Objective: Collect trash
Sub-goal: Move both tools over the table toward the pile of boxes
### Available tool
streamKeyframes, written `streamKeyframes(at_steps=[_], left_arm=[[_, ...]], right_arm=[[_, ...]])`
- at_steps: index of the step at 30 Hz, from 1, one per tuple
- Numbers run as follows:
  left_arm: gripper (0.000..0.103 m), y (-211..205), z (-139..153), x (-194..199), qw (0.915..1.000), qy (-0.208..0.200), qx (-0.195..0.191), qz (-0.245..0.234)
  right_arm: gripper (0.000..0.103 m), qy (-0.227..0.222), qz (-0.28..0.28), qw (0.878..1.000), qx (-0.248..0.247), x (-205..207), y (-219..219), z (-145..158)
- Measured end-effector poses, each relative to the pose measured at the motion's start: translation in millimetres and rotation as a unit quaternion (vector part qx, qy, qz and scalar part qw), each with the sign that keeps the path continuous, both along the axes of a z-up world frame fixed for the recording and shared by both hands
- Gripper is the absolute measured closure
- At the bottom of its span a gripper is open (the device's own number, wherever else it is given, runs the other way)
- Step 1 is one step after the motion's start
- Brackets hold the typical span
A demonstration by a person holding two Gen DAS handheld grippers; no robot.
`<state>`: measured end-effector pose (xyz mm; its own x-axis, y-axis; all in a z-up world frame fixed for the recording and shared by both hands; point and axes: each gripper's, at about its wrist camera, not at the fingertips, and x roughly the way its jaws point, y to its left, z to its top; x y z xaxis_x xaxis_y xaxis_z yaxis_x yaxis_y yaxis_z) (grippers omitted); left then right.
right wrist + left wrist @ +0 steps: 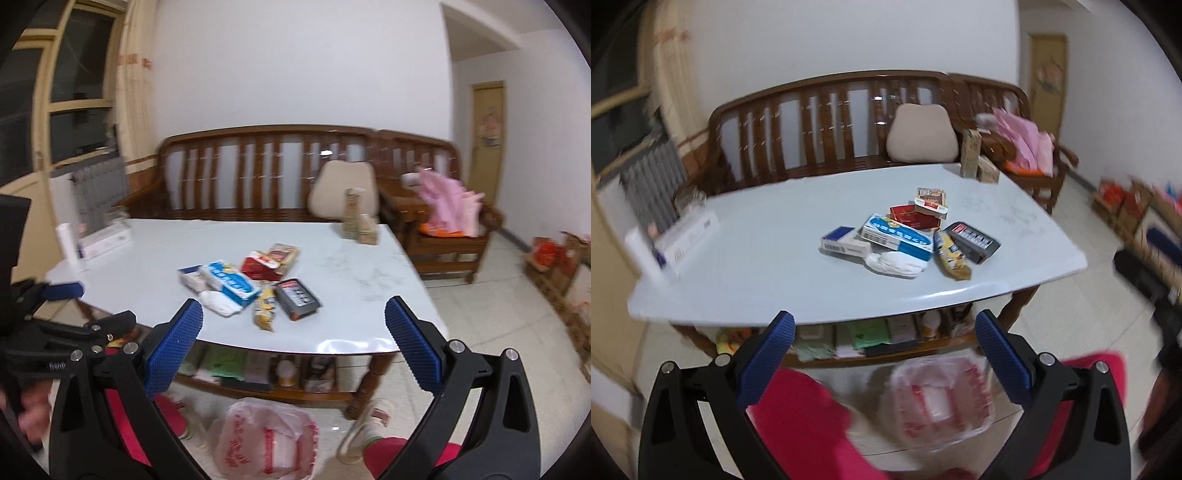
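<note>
A heap of trash lies mid-table: a blue and white box (899, 238) (231, 282), a crumpled white tissue (895, 264) (219, 302), a yellow snack wrapper (953, 256) (265, 304), a dark grey carton (973, 242) (298, 298), a red pack (916, 217) (258, 269) and a small blue and white box (844, 242). A white plastic bag with red print (942, 397) (267, 441) sits on the floor before the table. My left gripper (884, 354) and right gripper (293, 343) are open, empty, short of the table's near edge. The left gripper (74, 310) also shows at the right wrist view's left side.
The pale blue table (775, 280) (354, 266) has a cluttered lower shelf (871, 338). Cartons (977, 160) stand at its far right corner, a white box (685, 236) at its left. A wooden bench (820, 122) with a cushion (923, 134) is behind. Pink-red legs (801, 421) are below.
</note>
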<state>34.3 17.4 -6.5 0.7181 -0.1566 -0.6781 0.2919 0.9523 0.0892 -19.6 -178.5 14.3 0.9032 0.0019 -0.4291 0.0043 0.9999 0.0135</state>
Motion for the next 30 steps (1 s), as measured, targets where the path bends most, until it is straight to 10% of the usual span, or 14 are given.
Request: streamKeyframes(at_steps=[17, 30], left_arm=[[0.007, 22, 12, 84, 0.9853, 0.067, 0.100, -0.121], [0.007, -22, 12, 147, 0.9262, 0.068, 0.206, -0.308]], right_arm=[[0.006, 0.101, 0.147, 0.982, -0.056, 86, -22, 6], [0.006, 0.206, 0.204, 0.956, -0.044, 162, -37, 3]])
